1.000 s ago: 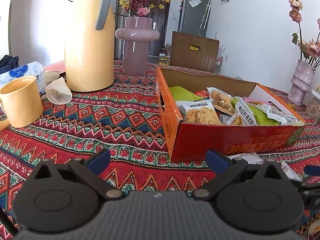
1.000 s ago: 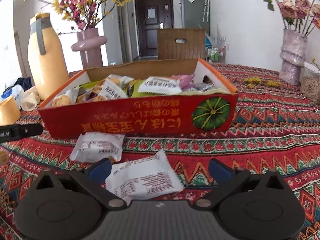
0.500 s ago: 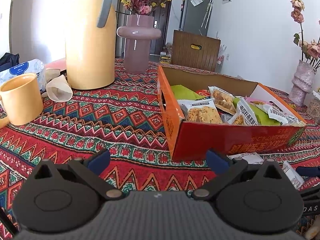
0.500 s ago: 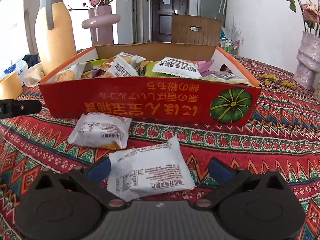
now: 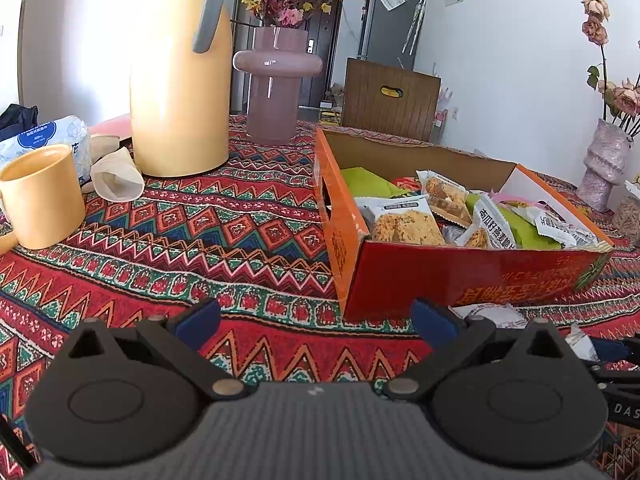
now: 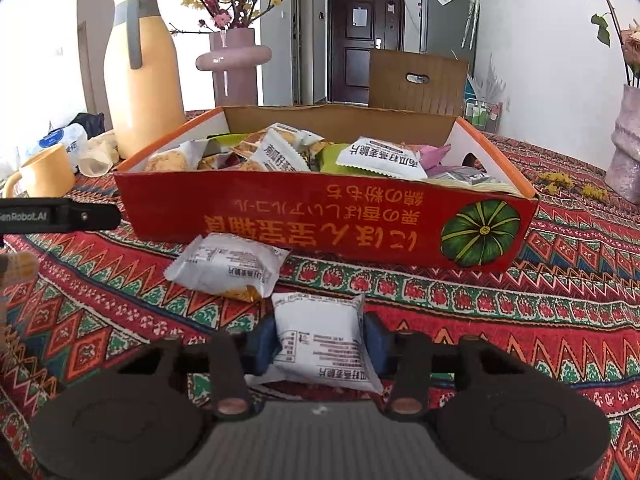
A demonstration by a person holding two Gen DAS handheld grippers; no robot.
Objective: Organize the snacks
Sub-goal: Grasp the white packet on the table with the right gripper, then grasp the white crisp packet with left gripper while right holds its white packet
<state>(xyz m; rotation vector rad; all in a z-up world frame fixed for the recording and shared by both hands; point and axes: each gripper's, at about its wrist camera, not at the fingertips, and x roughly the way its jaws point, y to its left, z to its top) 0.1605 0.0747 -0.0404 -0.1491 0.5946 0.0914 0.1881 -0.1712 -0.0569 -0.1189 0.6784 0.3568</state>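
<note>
The right gripper (image 6: 319,346) is seen closing, its fingers (image 6: 262,344) pressed on both sides of a white snack packet (image 6: 320,340) lying on the table (image 6: 520,320) just at 6 o'clock of the red box (image 6: 328,216), presumably so that it can be lifted in with the packets already gathered there; a second white packet (image 6: 230,266) lies at its 10 o'clock. The left gripper (image 5: 316,320) is held open and empty over the cloth, at 9 o'clock of the box. Legible writing: "enRobot.AI" on the black bar (image 6: 60,216); the box's lettering is upside down and is not read.

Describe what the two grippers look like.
Both match: a matte black ribbed body, two round black hubs with disc centres, angular black linkage arms on brass-coloured pivot pins, and blue finger pads, seen on the left gripper and the right gripper. White lettering marks the casings.
</note>
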